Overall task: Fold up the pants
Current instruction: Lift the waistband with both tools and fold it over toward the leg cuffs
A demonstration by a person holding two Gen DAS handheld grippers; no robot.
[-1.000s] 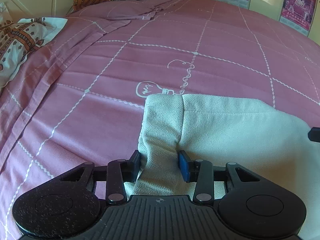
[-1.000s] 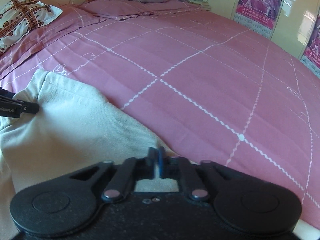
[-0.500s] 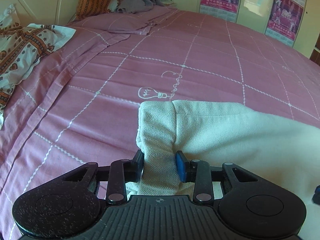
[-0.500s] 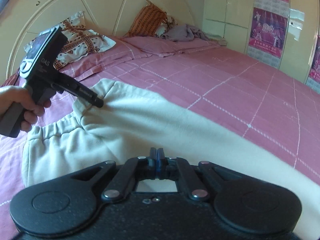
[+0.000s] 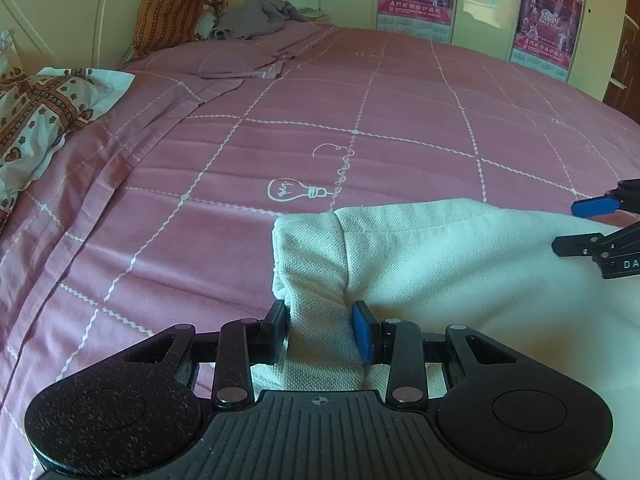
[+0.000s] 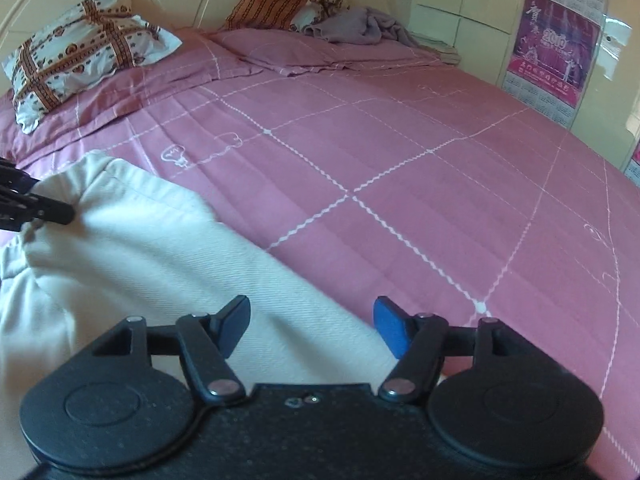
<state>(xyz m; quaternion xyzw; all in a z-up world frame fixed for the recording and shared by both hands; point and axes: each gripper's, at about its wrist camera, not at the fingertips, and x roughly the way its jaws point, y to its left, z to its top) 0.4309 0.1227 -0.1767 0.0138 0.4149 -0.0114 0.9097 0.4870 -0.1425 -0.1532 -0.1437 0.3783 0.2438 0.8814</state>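
The right hand-held gripper was pinched shut a second ago. Now its jaws are opening wide, and the cream pants lie loose under them. In the left wrist view, this gripper has come in at the right edge, over the pants.

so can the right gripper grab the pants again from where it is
Probably yes: the right gripper has its jaws opening with the cream pants lying directly under and between them, nothing over the cloth. The left gripper grips a bunched fold further along.
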